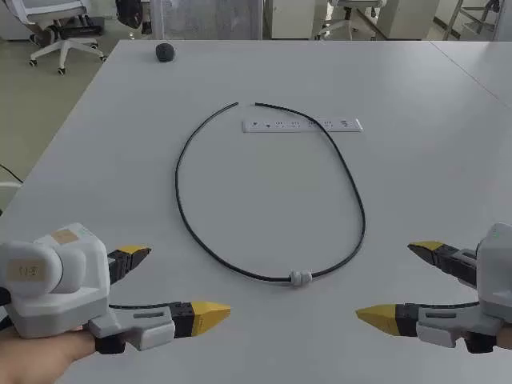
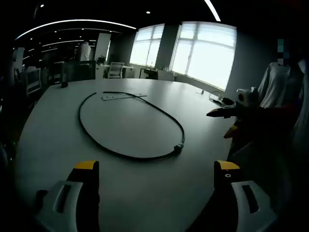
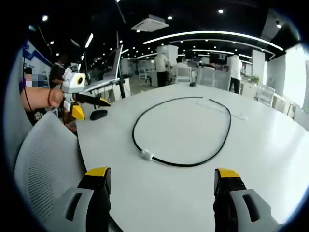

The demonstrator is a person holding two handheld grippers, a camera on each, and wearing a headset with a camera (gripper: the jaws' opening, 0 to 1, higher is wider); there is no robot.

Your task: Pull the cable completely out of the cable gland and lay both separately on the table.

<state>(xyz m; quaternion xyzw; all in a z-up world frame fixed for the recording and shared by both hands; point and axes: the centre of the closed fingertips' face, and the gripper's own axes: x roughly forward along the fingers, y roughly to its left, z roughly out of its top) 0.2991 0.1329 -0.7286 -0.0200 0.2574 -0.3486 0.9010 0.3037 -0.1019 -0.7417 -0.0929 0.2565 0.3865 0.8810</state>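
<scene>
A black cable [image 1: 180, 172] lies in a big loop on the white table [image 1: 264, 200], its two ends almost meeting at the far side. A small white cable gland [image 1: 300, 278] sits threaded on the cable at the near side of the loop, also seen as the gland [image 2: 178, 146] and the gland [image 3: 146, 155]. My left gripper [image 1: 178, 283] hovers open at the near left, short of the loop. My right gripper [image 1: 400, 282] hovers open at the near right. Neither touches the cable [image 2: 125, 104] [image 3: 193, 130].
A white power strip [image 1: 302, 125] lies flat just beyond the cable's ends. A small dark round object [image 1: 165, 52] rests at the far edge of the table. Office chairs [image 1: 56, 32] stand beyond the table on the left.
</scene>
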